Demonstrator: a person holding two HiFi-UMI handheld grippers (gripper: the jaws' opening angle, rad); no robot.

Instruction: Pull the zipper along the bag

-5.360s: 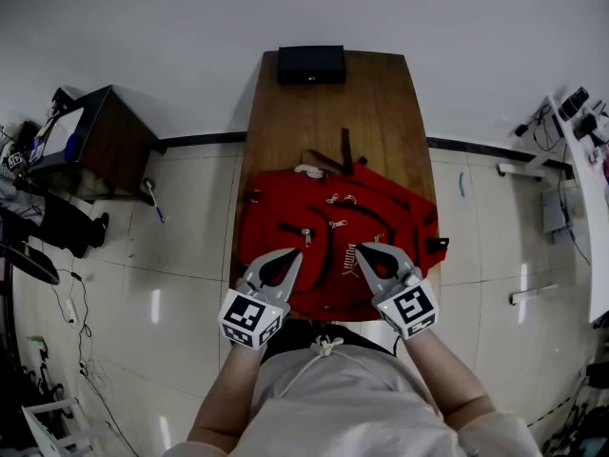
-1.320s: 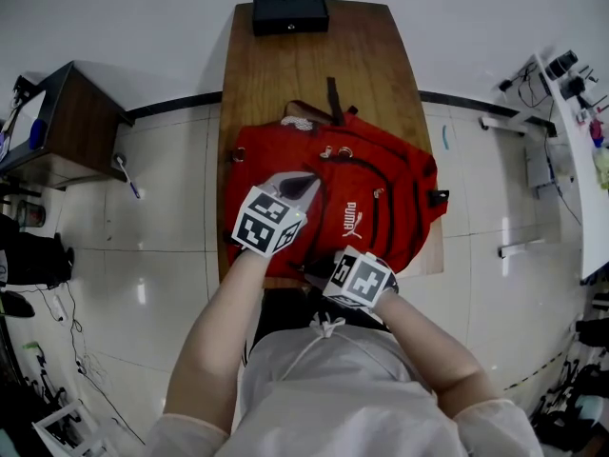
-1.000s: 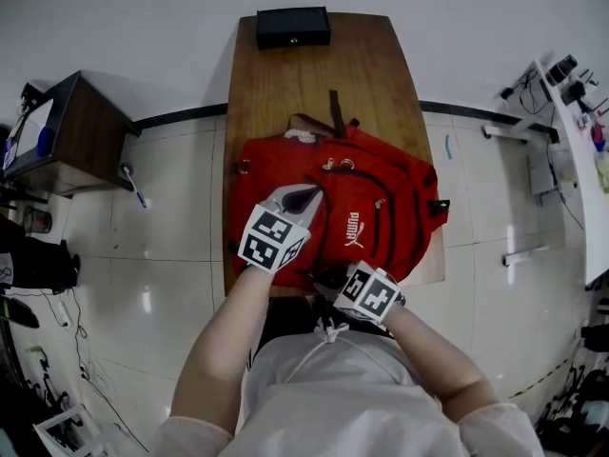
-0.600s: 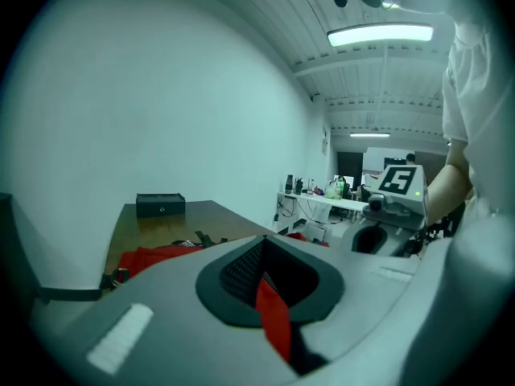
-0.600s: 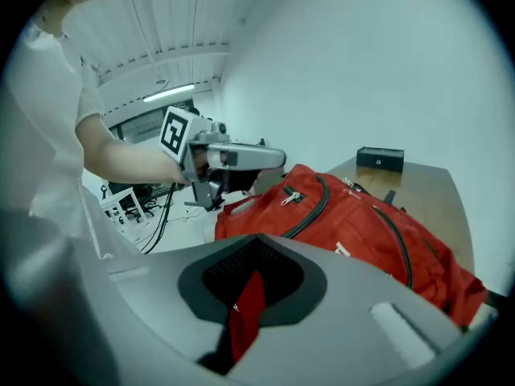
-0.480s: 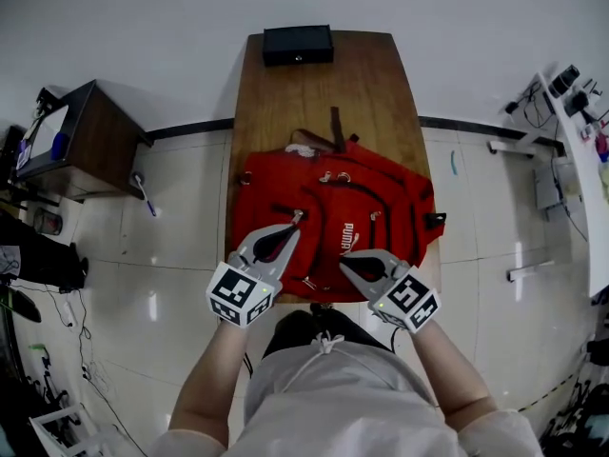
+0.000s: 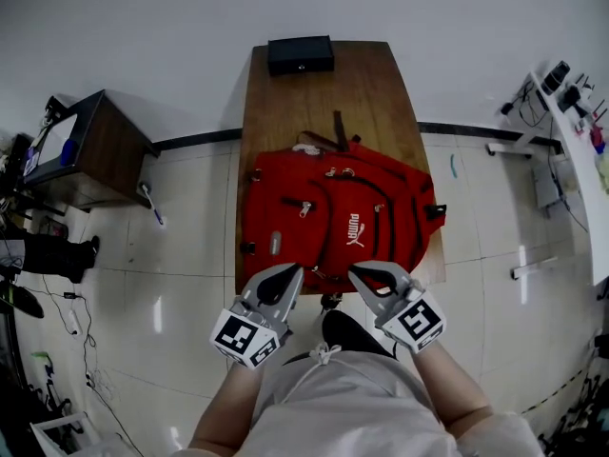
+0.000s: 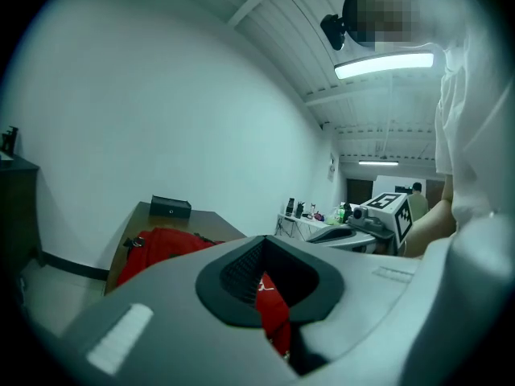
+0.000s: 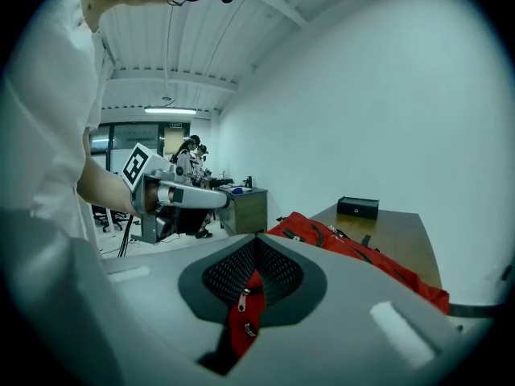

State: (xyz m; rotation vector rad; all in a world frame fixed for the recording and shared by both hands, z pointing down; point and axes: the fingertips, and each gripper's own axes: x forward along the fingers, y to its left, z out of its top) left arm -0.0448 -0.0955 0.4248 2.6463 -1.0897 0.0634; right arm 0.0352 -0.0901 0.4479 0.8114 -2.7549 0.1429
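The red backpack (image 7: pixel 333 227) lies flat on the near half of the wooden table (image 7: pixel 328 93), front face up. It spans nearly the whole width between the left and right edges, and its lower side lies close to the near edge. A strap buckle (image 7: pixel 435 210) pokes out past the right edge. Dark zipper lines curve across the bag's front, and a small metal zipper pull (image 7: pixel 304 208) shows on the left pocket. How far any of the zippers is drawn cannot be told from here. A black box (image 7: pixel 300 54) sits at the middle of the far edge, well apart from the bag.

Both grippers hang at the near edge, just in front of the person's body and side by side. The left gripper (image 7: pixel 293 271) points at the bag's near left part. In the left gripper view its tips (image 8: pixel 261 240) meet, and only red fabric shows through the loop behind them, so it grips nothing. The right gripper (image 7: pixel 354 272) points at the near right part, and its jaws are fully closed too (image 9: pixel 256 238). Through the opening behind its tips a zipper pull (image 9: pixel 241 300) on red cloth is visible, but nothing is pinched between the tips.

A dark side cabinet (image 7: pixel 100 146) stands on the tiled floor off the table's left edge.
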